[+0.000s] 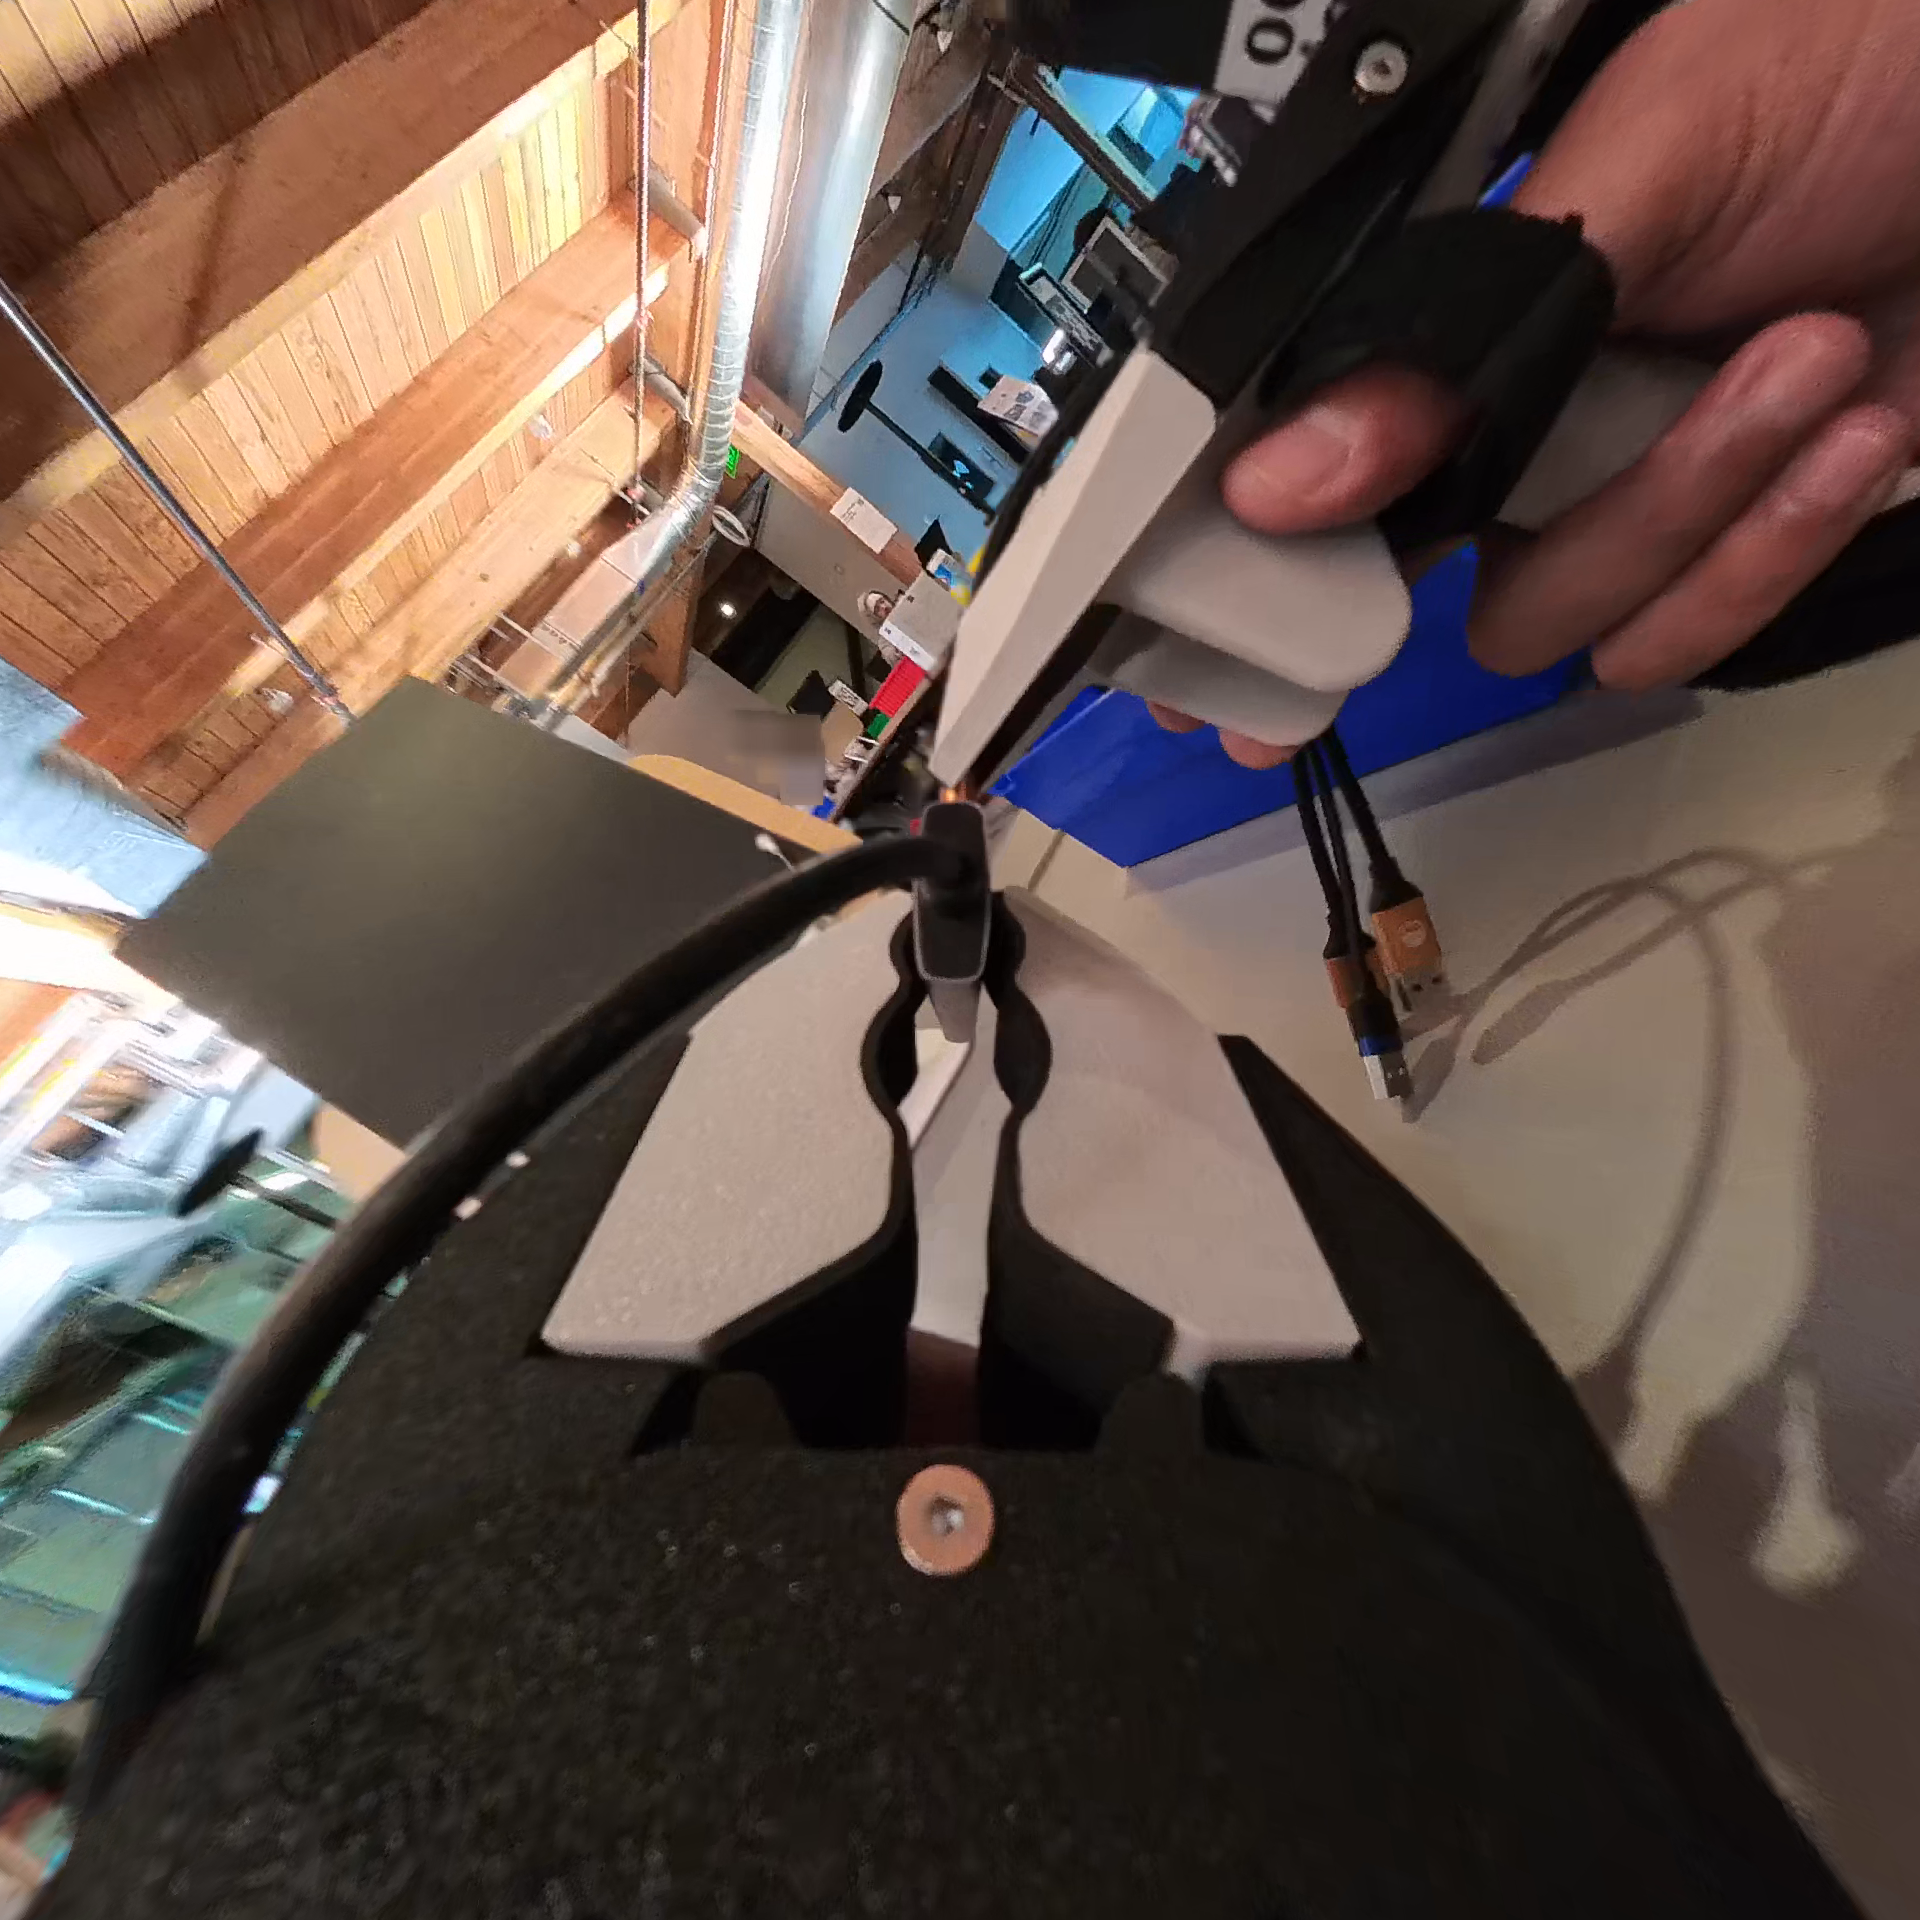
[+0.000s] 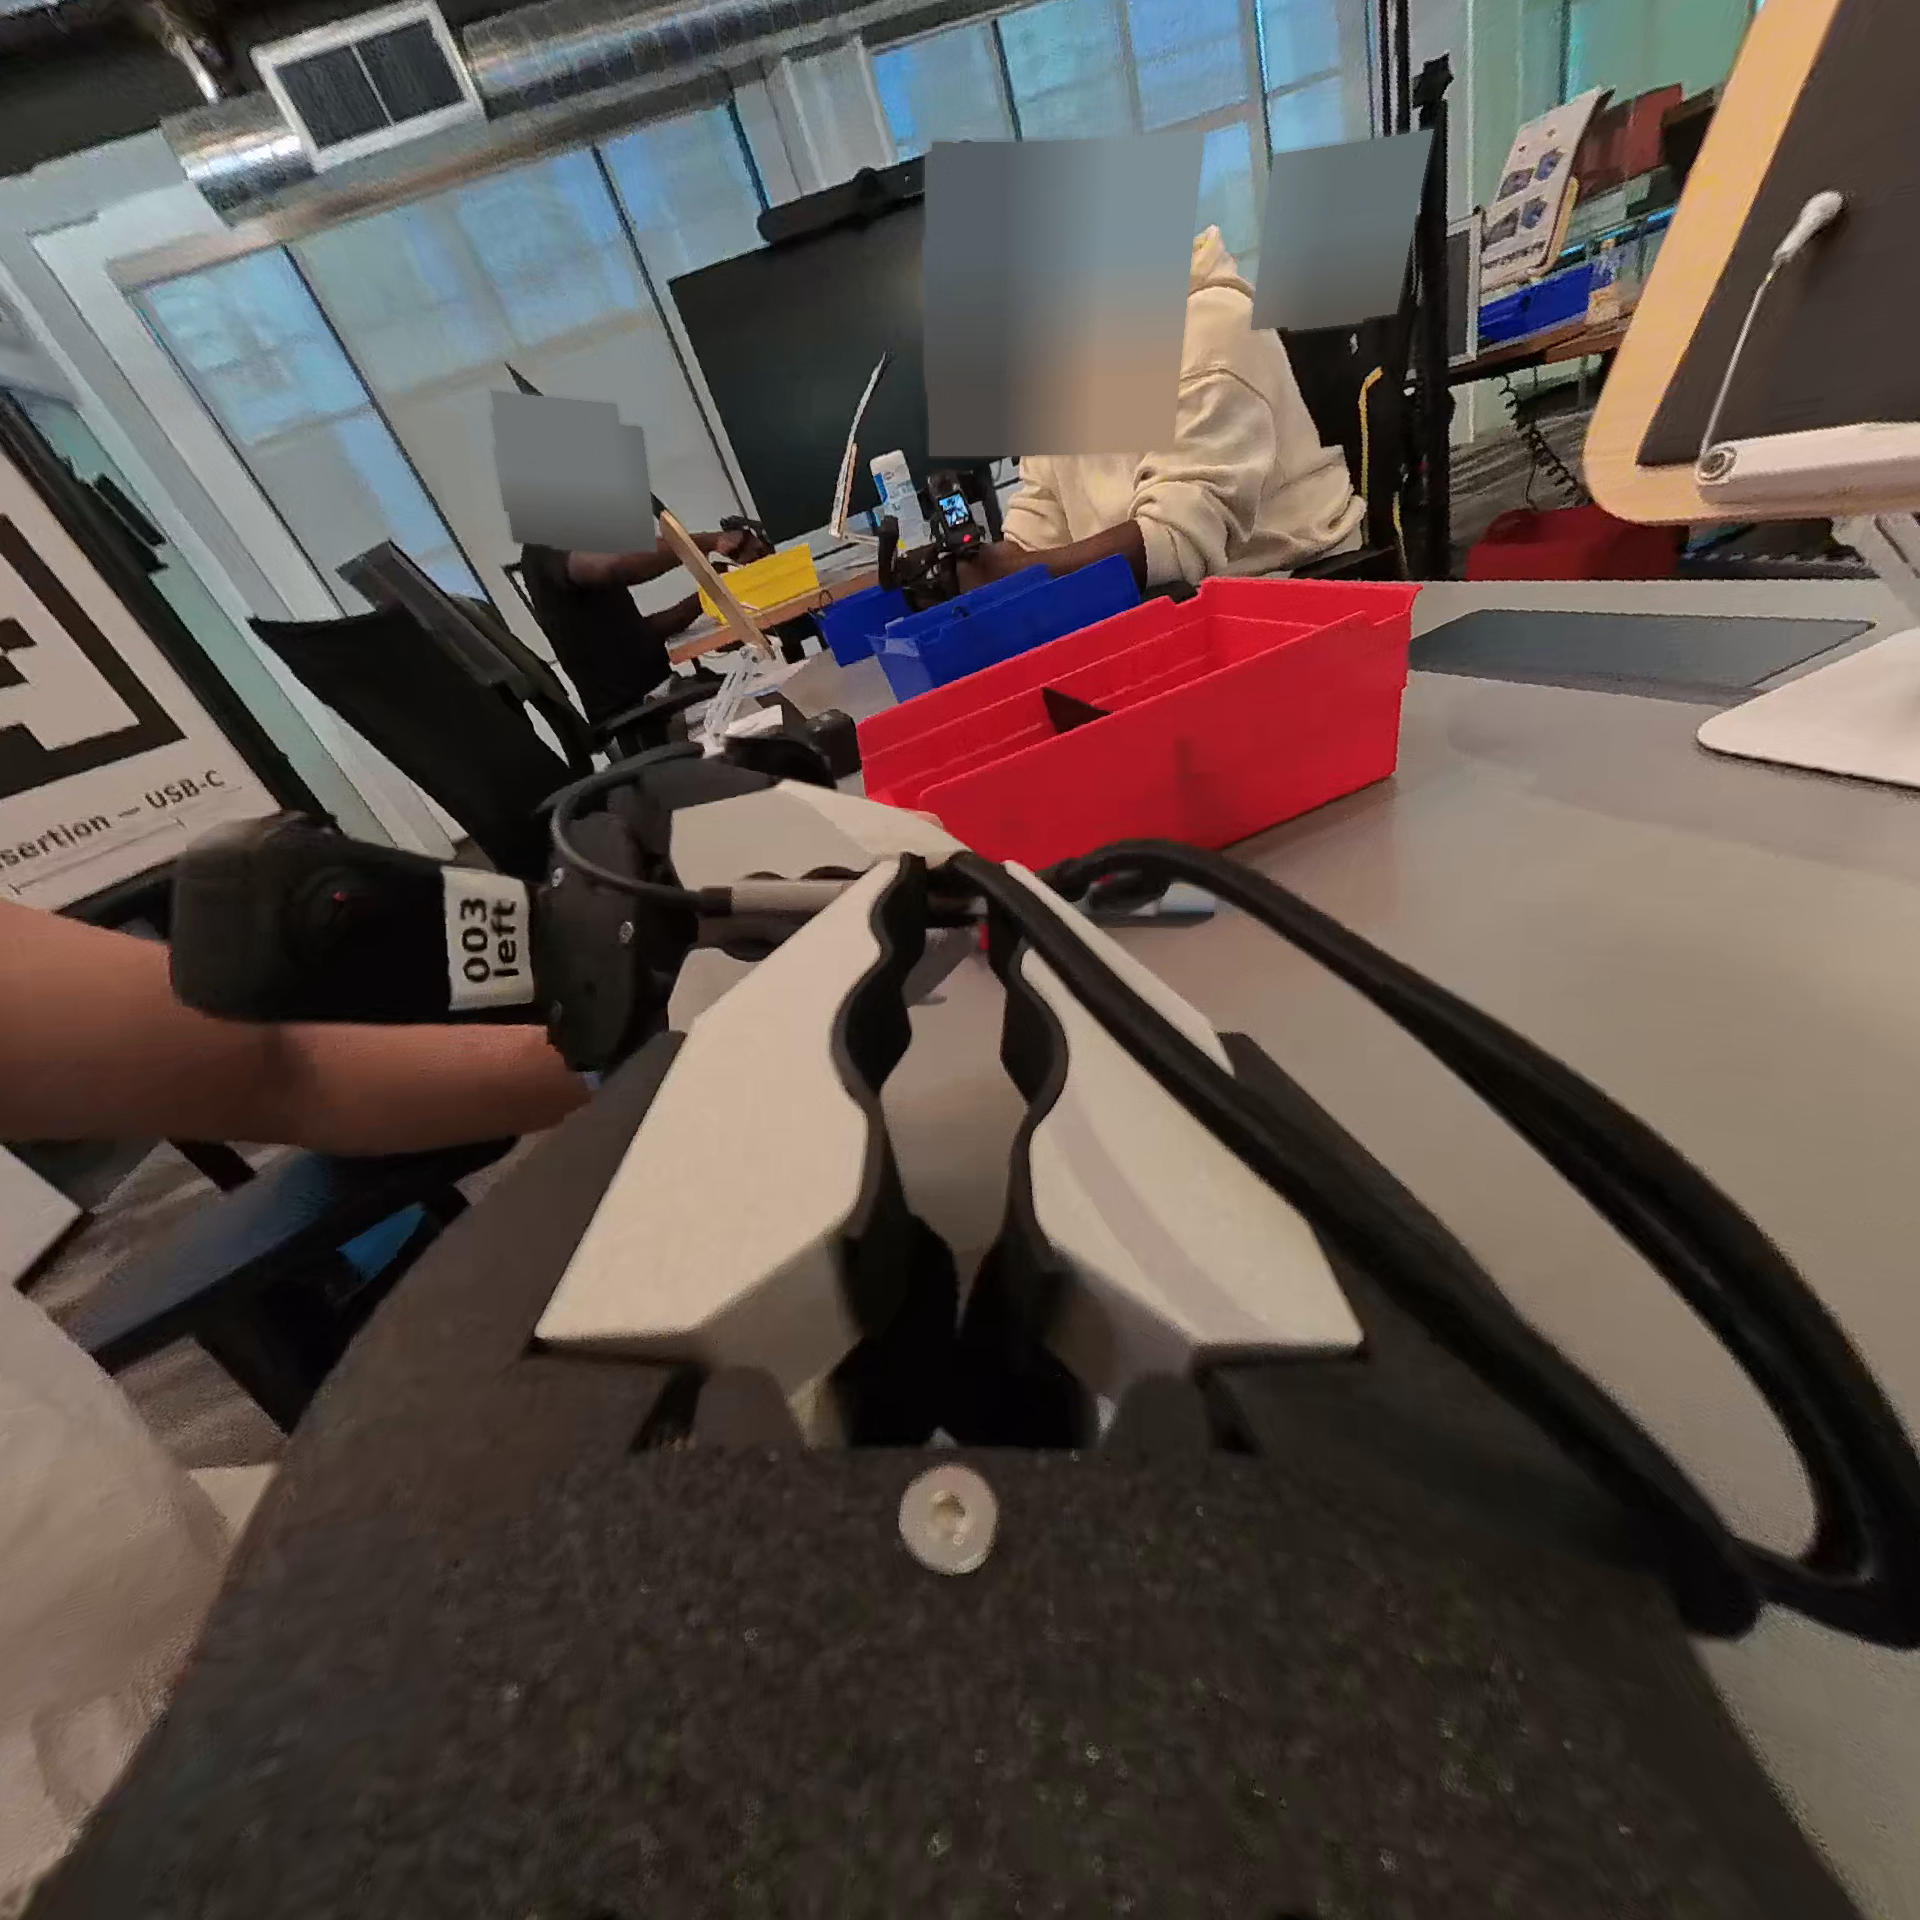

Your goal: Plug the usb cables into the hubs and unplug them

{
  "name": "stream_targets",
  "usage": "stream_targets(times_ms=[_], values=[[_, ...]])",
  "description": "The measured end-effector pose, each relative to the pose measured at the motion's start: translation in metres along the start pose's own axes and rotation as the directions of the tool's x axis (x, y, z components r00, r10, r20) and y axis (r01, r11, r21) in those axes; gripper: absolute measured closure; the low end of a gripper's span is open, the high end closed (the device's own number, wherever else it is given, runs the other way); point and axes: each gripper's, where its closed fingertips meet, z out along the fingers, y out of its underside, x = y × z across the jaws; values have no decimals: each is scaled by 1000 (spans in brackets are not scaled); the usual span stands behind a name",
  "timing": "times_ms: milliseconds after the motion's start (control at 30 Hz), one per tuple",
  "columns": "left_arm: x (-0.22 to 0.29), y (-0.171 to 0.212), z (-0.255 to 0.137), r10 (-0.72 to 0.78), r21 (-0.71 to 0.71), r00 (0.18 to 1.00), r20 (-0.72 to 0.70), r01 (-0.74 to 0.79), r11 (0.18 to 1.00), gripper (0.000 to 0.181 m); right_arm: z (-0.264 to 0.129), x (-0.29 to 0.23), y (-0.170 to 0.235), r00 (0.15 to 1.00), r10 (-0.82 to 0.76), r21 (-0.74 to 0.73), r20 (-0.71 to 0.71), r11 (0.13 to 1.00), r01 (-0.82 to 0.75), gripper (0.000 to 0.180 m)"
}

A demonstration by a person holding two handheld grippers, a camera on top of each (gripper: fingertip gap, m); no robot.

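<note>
a: since the left gripper (image 1: pixel 951 971) is clenched on a grey usb plug (image 1: pixel 948 940) with its black cable (image 1: pixel 436 1174) arcing off, where's the hub?

b: can't make one out. the right gripper (image 2: pixel 951 914) is clamped on a bundle of black cables (image 2: pixel 1351 1091) at its tips, and loose orange-collared connectors (image 1: pixel 1387 977) dangle over the grey table (image 1: pixel 1558 1039).

a: so how far along?

b: i'd judge mid-cycle: the plug is up in the air, not seated. whether it's going in or just came out, can't tell.
</note>
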Motion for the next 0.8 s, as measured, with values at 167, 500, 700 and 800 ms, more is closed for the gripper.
stream_targets(times_ms=[167, 500, 700, 800], values=[[-21, 5, 4, -453, 8, 890, -53, 454, 891, 171, 0, -1, -5, 993, -106, 19, -42, 994, 107, 156], [-41, -25, -6, -891, 79, 277, -359, 961, 266, 172, 3, 4, 4, 976, 194, 45, 103, 979, -199, 123], [-35, -33, -9, -863, 19, 26, -505, 1000, 19, 169, -5, -17, -7, 974, 107, 64, 201, 991, -122, 172], [-33, -36, -14, -858, 21, 41, -512, 999, 35, 154, -18, -10, -23, 989, 17, 22, 148, 1000, -21, 172]])
